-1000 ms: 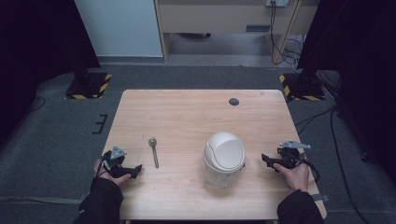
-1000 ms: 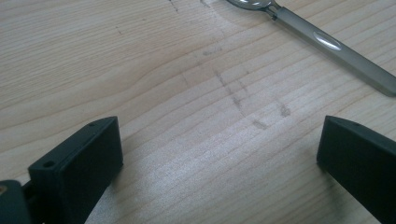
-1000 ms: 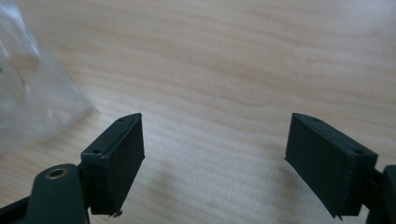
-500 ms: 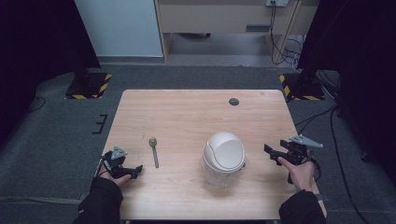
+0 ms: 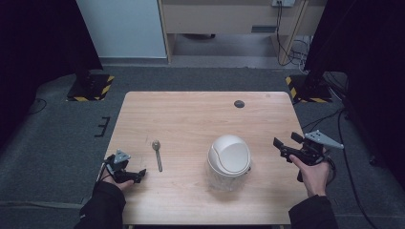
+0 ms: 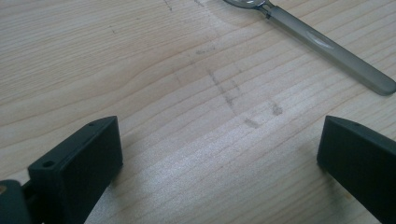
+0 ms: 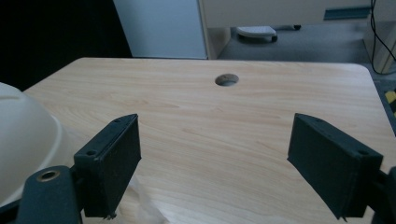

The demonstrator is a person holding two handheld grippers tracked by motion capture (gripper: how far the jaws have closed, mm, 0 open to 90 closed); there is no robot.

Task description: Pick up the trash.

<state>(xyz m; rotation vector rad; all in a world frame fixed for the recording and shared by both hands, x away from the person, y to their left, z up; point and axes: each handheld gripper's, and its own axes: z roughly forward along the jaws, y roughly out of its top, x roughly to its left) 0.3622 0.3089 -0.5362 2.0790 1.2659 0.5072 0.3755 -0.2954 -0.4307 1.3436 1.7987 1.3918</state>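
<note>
Left gripper (image 5: 136, 174) sits lower left, jaws wide apart, spoon (image 5: 157, 153) just beside it. Right gripper (image 5: 284, 147), lifted at right, gapes empty beside the domed bin (image 5: 229, 156).

We are seeing the worktop (image 5: 191, 119) evenly lit from overhead, while the room's left and right edges are falling into near black. Soft, short shadows are lying under the domed lid (image 5: 229, 153). In the left gripper view a pale sheen is spreading across the wood grain between the jaws, and the spoon handle (image 6: 327, 46) is looking slightly soft. The high view is appearing grainy and low in detail.
</note>
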